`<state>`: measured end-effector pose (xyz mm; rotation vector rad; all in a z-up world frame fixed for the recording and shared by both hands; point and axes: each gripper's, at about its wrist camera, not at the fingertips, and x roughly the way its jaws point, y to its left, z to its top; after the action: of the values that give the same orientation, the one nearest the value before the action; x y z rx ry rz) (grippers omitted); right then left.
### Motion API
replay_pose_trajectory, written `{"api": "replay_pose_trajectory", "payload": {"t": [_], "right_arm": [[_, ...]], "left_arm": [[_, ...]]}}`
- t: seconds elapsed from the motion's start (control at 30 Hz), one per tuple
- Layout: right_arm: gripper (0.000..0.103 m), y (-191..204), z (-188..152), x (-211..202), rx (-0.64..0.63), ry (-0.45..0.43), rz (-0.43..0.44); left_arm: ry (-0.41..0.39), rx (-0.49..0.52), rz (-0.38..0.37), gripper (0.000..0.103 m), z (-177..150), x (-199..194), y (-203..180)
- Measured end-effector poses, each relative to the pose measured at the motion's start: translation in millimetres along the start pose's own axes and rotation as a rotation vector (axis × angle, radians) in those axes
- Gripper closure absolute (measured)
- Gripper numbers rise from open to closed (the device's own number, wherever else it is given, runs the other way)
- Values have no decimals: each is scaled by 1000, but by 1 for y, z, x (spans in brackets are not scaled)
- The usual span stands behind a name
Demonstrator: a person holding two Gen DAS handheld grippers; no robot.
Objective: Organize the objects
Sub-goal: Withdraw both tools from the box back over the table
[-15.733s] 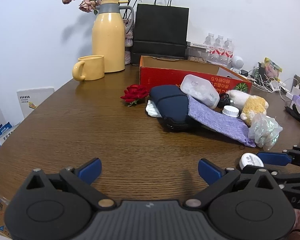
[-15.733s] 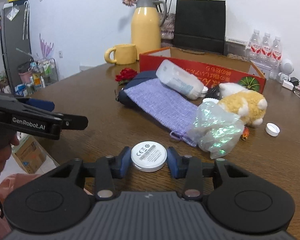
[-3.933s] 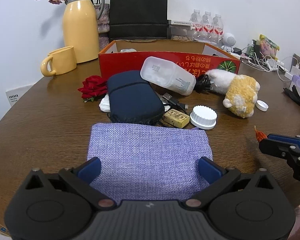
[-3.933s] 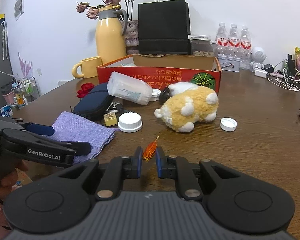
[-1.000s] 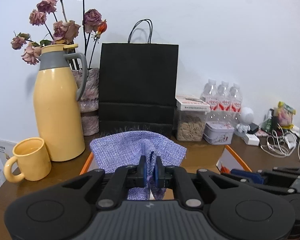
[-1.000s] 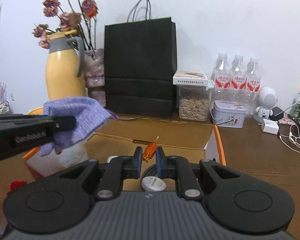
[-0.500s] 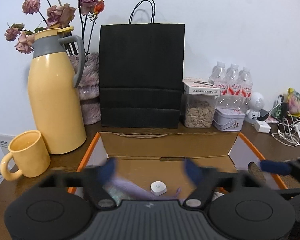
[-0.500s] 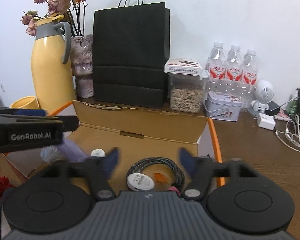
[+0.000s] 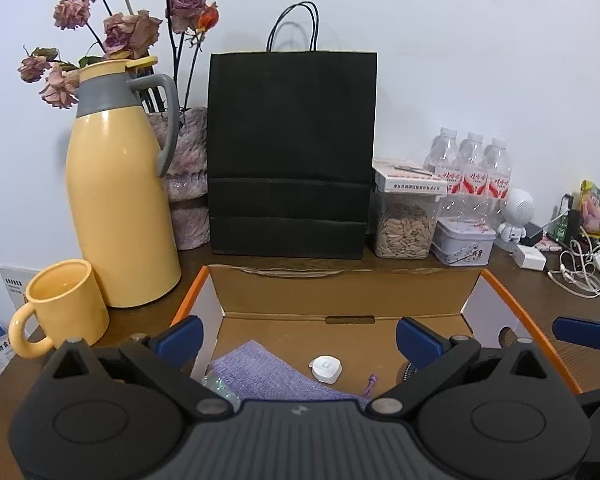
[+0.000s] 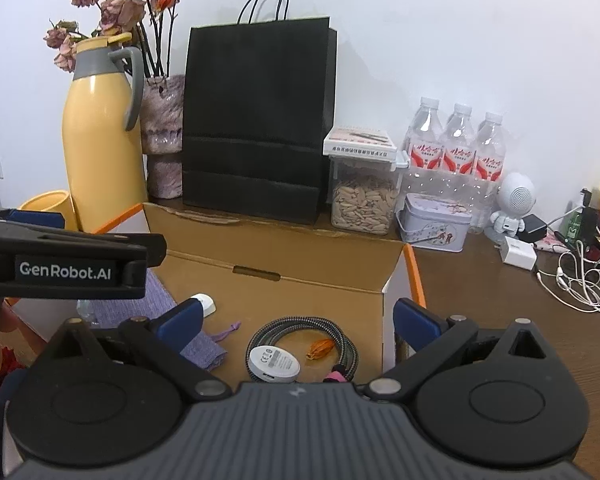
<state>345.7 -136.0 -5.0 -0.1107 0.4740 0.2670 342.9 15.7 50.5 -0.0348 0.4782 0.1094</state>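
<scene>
Your left tongs [image 9: 298,336] are spread wide with nothing between them. Their jaws have just been opening. They hang over the near left part of the open brown cardboard box with orange edges [image 9: 340,294]. The soft purple woven pouch [image 9: 268,376] lies flat on the box floor, right under these tongs and a bit toward their left side. It touches neither blue tip. A crinkly clear plastic bag [image 9: 216,384] peeks out at the pouch's left edge. A small white square gadget [image 9: 326,368] sits on the box floor just beside the pouch, on its right.

Your right tongs [image 10: 296,320] are spread wide too, and they hold nothing. Their jaws have also just been opening. Below them, inside the box, lies a tiny orange wrapped bit [image 10: 320,348]. It rests on a coiled grey braided cable [image 10: 340,334], next to a round white puck with small print [image 10: 274,363]. The orange bit is under the gap of the tongs and touches neither tip.

Behind the box on the brown wooden table [image 10: 500,304] stand a tall yellow jug with a grey handle [image 9: 120,196] and a black paper bag with handles [image 9: 290,152]. A yellow mug [image 9: 62,312] stands to the left of the box.
</scene>
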Motion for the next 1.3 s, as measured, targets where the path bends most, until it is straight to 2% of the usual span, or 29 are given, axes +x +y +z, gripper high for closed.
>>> {"api": "replay_pose_trajectory", "payload": {"t": [0.23,0.5,1.0,1.3], "right_arm": [[0,1,0,-30,-7,-59,12],[0,-1,-17,-75,-20,-103,18],[0,-1,-72,-138,-51,-61,21],[0,9,-107,-165,-61,-15,38]], "left_arm": [[-39,-6,-11,0,-1,-32,2],[-62,-31,-33,0,-20,-79,7],[-70,21,-58,0,-72,-149,4],[-30,35,-61,0,-106,-180,11]]}}
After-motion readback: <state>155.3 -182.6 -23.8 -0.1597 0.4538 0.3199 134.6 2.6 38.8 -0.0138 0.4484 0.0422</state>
